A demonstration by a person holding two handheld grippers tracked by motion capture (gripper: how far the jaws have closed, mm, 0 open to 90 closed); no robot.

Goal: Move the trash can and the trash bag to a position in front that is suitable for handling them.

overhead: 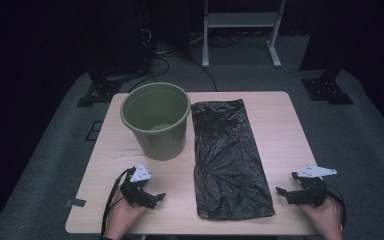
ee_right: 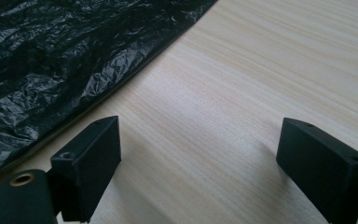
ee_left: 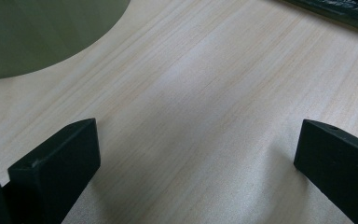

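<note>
Left gripper (overhead: 152, 196), held in the left hand (overhead: 122, 214) at the counter's near-left corner, jaws spread wide and pointing toward the right edge. Right gripper (overhead: 284, 192), held in the right hand (overhead: 325, 212) at the near-right corner, jaws spread wide and pointing toward the left edge. Both lie low over the counter.

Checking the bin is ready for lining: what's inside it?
The bin looks empty: bare green inner wall and part of the floor show. Its near rim hides the rest of the floor.
</note>
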